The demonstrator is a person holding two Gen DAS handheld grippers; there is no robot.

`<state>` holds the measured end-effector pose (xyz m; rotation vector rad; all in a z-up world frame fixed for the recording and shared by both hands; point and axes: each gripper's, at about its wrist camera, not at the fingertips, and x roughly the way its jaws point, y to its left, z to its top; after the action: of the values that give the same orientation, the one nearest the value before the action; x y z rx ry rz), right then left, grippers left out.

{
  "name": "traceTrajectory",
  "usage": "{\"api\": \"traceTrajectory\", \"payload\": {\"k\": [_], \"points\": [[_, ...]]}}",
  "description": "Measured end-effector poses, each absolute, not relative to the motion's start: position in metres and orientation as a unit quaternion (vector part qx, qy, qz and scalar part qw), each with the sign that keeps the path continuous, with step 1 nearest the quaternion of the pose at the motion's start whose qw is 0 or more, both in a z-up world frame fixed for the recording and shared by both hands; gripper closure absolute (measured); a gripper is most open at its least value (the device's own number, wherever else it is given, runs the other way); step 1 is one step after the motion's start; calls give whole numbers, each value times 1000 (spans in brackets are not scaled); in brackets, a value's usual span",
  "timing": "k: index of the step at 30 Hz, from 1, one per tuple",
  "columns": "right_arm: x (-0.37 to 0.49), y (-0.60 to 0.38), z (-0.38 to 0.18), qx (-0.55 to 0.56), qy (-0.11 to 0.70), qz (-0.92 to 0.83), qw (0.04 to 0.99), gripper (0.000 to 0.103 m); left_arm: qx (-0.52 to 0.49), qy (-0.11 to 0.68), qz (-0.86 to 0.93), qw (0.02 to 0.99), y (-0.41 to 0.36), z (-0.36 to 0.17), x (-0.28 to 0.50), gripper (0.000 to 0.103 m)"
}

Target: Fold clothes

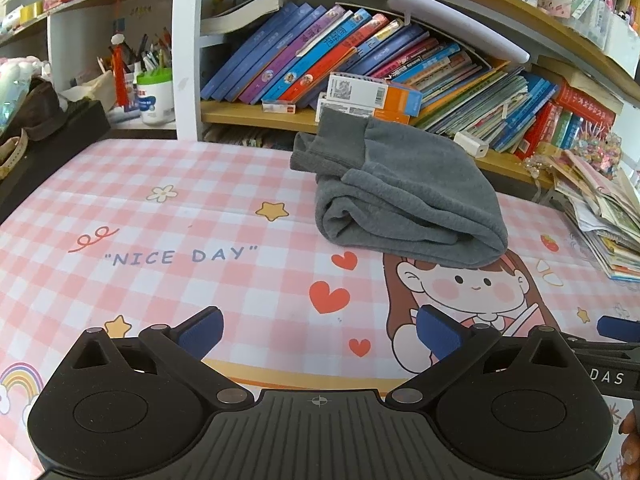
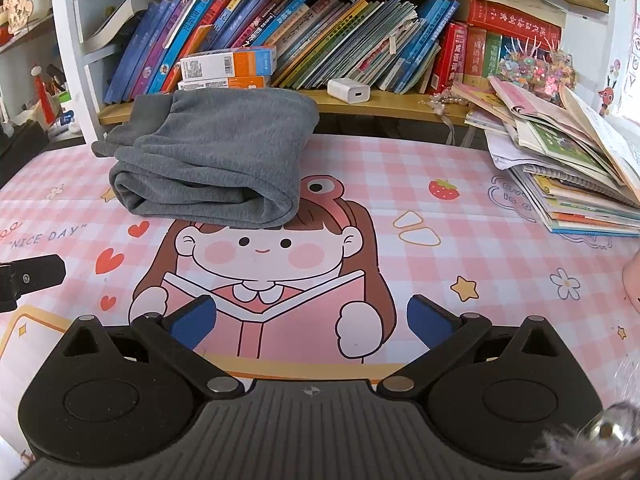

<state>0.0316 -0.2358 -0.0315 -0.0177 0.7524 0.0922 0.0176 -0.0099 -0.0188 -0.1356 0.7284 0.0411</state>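
Note:
A grey fleece garment (image 1: 404, 196) lies folded into a thick bundle at the back of the desk, its ribbed cuffs pointing toward the bookshelf. From the right wrist the same grey garment (image 2: 216, 160) sits at upper left, resting on the cartoon girl's head. My left gripper (image 1: 318, 332) is open, blue pads wide apart, held low over the pink checked mat (image 1: 180, 232) well short of the bundle. My right gripper (image 2: 312, 320) is open too, empty, hovering over the printed book picture. The right gripper's finger tip (image 1: 616, 326) shows at the left view's right edge.
A bookshelf (image 2: 280, 28) packed with leaning books runs behind the desk. A white charger (image 2: 348, 91) and small boxes (image 2: 228, 66) lie on its lower shelf. A messy stack of booklets (image 2: 568, 168) fills the desk's right side. Pen pots (image 1: 154, 88) stand at the left.

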Motion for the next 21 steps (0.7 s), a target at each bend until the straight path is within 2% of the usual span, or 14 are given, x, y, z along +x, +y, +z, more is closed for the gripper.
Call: {"api": "traceTrajectory", "payload": {"k": [21], "points": [[33, -235, -33, -10, 373, 47, 927, 0, -69, 366, 18, 928, -11, -21, 20, 0]]}}
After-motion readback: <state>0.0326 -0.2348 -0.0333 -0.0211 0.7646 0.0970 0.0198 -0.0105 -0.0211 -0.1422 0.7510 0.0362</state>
